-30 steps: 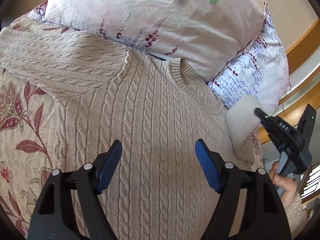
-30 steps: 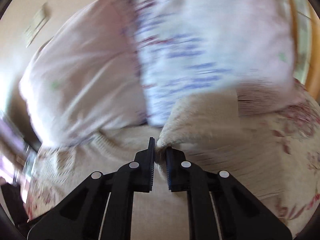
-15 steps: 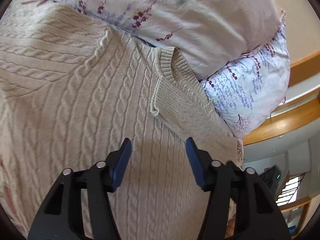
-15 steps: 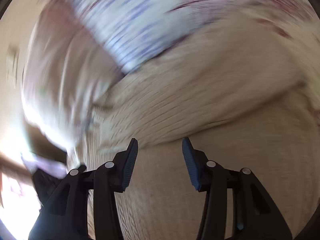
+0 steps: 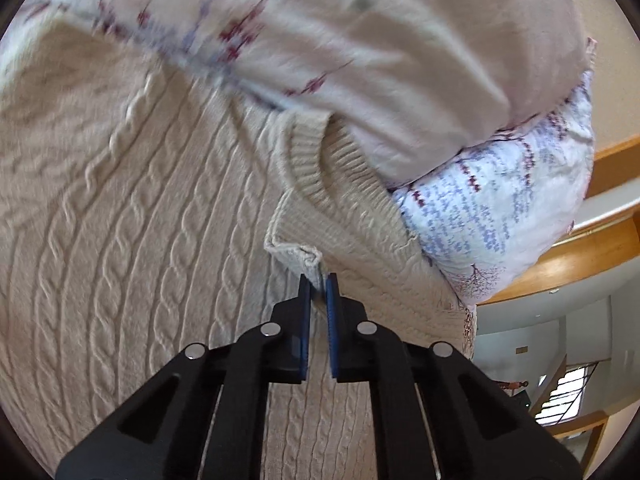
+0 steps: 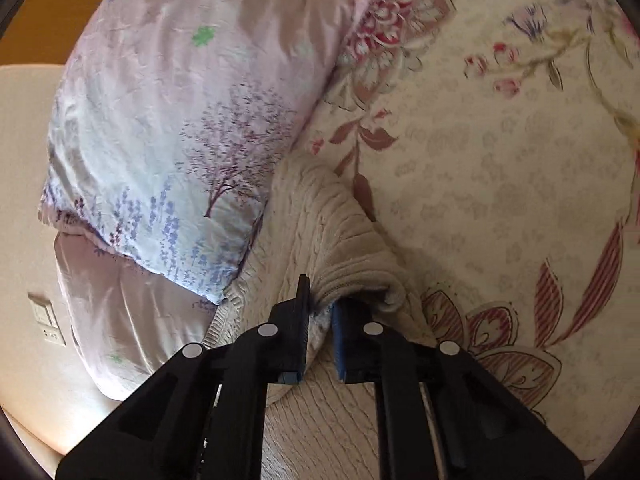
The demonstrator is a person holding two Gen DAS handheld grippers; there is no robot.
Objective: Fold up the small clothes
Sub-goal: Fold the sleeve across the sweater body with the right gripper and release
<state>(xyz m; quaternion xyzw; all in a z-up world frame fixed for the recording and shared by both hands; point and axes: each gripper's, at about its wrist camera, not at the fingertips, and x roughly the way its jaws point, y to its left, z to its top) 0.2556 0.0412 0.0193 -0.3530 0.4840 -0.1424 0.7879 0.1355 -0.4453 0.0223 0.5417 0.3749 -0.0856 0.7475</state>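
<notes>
The beige cable-knit sweater (image 5: 132,240) lies spread on a bed, its ribbed collar (image 5: 312,160) at the far end against the pillows; the left tool (image 5: 316,292) is clamped on a folded-over flap of the knit just near of the collar, its blue pads (image 5: 305,312) pressed close with a thin ridge of fabric between them; the flap's rolled edge (image 5: 296,254) sits just beyond the fingertips, a little to the left. A pale pink pillow (image 5: 380,40) with small red and green flower prints lies across the far side, touching the collar; a white pillow with purple print (image 5: 500,208) pokes out beneath it to the right, beside the sweater's shoulder; wooden railing (image 5: 580,256) and a bright window show at the far right.

In the right wrist view the right tool (image 6: 320,300) grips a bunched fold of the sweater (image 6: 344,248), the knit rising in a hump between the pads and draping off to the right; the jaws stand narrowly apart, held so by the thick fabric. The pillow with the purple tree print (image 6: 180,140) lies to the left, touching the sweater; a cream bedspread (image 6: 500,160) with red and pink flowers covers the right and far side; a light switch (image 6: 46,318) is on the wall at the near left.
</notes>
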